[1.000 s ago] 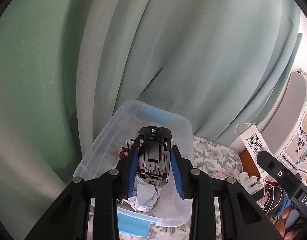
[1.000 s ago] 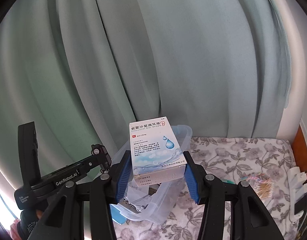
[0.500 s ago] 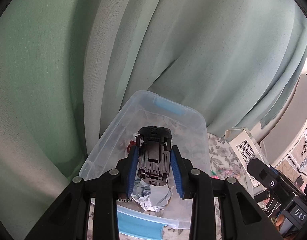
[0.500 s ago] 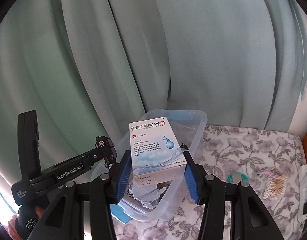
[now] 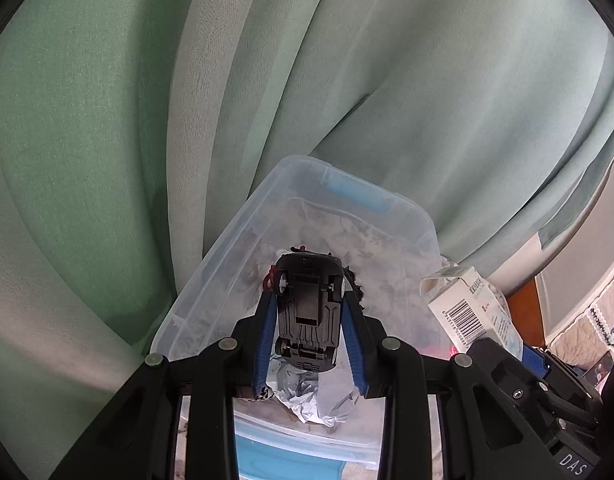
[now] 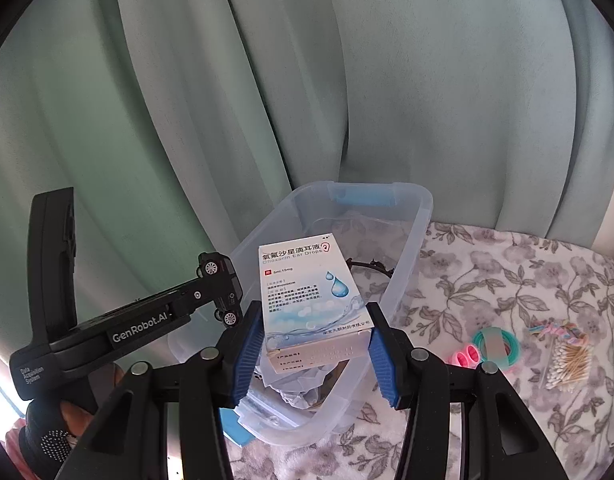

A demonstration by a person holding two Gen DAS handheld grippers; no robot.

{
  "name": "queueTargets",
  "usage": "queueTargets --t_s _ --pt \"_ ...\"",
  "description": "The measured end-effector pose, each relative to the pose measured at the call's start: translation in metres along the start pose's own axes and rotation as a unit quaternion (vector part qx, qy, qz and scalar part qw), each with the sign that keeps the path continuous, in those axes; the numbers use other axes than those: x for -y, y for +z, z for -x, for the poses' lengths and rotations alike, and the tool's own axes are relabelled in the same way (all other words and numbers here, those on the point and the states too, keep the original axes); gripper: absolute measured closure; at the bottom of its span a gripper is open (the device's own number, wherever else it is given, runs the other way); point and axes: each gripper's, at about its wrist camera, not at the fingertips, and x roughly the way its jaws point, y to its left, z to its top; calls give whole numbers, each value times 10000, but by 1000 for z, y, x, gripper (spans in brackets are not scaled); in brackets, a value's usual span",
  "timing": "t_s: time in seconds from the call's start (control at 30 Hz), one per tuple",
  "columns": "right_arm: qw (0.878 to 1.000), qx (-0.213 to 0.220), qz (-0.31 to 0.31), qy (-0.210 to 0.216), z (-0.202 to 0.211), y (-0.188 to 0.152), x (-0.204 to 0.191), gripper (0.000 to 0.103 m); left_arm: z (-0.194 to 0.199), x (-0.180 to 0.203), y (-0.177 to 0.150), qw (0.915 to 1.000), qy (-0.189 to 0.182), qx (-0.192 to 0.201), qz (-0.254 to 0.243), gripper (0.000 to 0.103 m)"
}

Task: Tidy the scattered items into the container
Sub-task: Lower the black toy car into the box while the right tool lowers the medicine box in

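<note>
The left gripper [image 5: 307, 320] clamps a black toy car [image 5: 309, 314], the right gripper [image 6: 313, 346] an ear-drops box [image 6: 313, 292], both over the clear bin [image 6: 411, 248]. Best lower each inside the bin's rim before releasing, one at a time so they don't collide.

Both tools have sunk closer over the clear bin [image 5: 291, 216].

I see pale green curtains [image 6: 267, 80] hanging in heavy folds behind everything, daylight glowing through them, and a grey floral cloth [image 6: 507, 280] covering the surface below.
</note>
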Motion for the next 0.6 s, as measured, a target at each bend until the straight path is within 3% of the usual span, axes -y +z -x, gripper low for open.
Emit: queueTargets --t_s 0.13,0.6 --pt "9999 -113 30 27 -11 -3 0 50 -4 -18 5 10000 61 -68 32 69" --pt "9992 -387 45 104 -29 -8 -2 50 -22 -10 2 9995 222 -208 85 69"
